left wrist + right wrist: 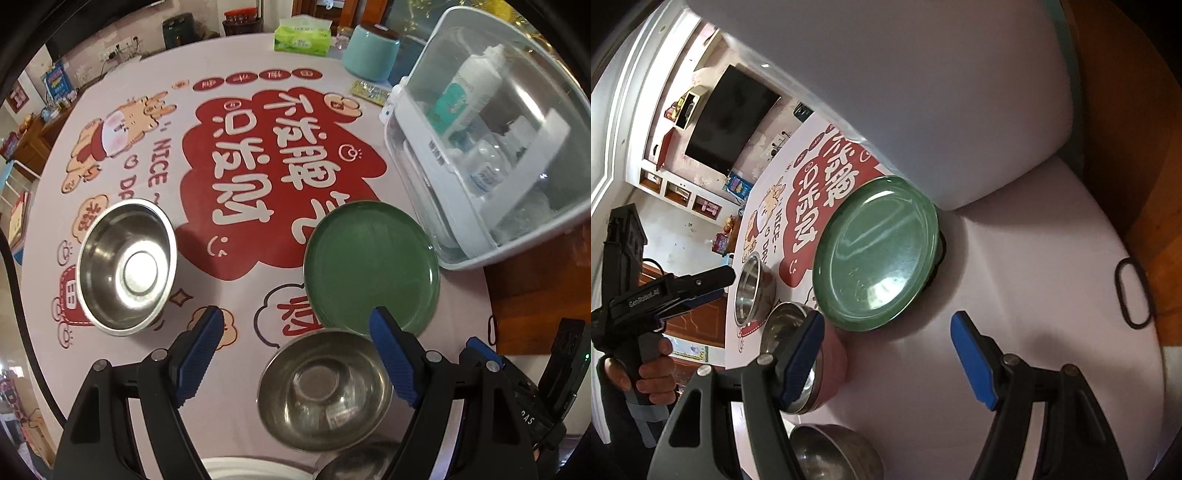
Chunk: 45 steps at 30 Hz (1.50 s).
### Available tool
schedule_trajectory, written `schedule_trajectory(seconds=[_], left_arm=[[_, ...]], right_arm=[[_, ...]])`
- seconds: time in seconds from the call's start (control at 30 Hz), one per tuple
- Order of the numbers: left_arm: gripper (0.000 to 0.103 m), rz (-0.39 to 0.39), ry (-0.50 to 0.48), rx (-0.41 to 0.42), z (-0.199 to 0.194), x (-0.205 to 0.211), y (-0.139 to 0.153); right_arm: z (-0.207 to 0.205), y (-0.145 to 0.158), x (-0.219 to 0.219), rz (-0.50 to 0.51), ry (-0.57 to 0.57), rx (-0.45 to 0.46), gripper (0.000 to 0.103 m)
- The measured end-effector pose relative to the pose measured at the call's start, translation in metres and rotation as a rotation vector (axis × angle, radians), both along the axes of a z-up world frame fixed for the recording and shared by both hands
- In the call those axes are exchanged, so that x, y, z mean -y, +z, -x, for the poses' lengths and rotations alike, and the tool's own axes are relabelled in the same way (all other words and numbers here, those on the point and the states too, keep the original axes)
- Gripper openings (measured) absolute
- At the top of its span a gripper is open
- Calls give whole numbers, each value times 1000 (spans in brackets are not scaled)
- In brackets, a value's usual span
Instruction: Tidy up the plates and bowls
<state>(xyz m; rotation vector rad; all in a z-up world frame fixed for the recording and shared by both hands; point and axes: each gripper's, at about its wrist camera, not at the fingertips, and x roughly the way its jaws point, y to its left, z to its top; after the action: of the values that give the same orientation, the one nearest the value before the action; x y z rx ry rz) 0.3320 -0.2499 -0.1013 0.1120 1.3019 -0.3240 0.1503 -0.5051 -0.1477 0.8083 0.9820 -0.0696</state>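
Both grippers hover empty, jaws wide; left gripper (295, 354) over near steel bowl (325, 391), right gripper (886, 354) by green plate (877, 251). Next, I judge: straddle a rim; close.

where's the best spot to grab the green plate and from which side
Take the green plate by its raised rim, at the near edge facing the right gripper, one finger over the lip and one sliding under. It lies flat and is far too wide to span. That edge looks clearest: the white storage box crowds the far right, and a steel bowl sits by the near left.
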Motion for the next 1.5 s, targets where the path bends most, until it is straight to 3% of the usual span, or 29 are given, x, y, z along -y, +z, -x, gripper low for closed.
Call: schedule_trajectory(seconds=[0.27,0.57,0.87,1.07,1.13,1.37,1.5], left_arm=[[80,6,8,-39,-20,6,-37],[80,59,-36,-54,-32,17,-72],[76,101,-4,-91,-42,13,-96],[65,119,-2,-116,-45,14,-105],[54,128,2,-136,-45,15,-109],[47,144,-2,-150,-43,21,-113],[35,139,-18,-154,-42,30,-116]], right_arm=[[-4,-19,2,-61,-5,25,71],[-13,-36,-1,-49,3,19,71],[-25,-42,-9,-7,43,44,68],[-33,-46,-16,18,82,51,56],[-35,-47,-17,21,93,51,51],[-36,-51,-17,24,102,50,41],[-36,-53,-12,13,97,51,33]])
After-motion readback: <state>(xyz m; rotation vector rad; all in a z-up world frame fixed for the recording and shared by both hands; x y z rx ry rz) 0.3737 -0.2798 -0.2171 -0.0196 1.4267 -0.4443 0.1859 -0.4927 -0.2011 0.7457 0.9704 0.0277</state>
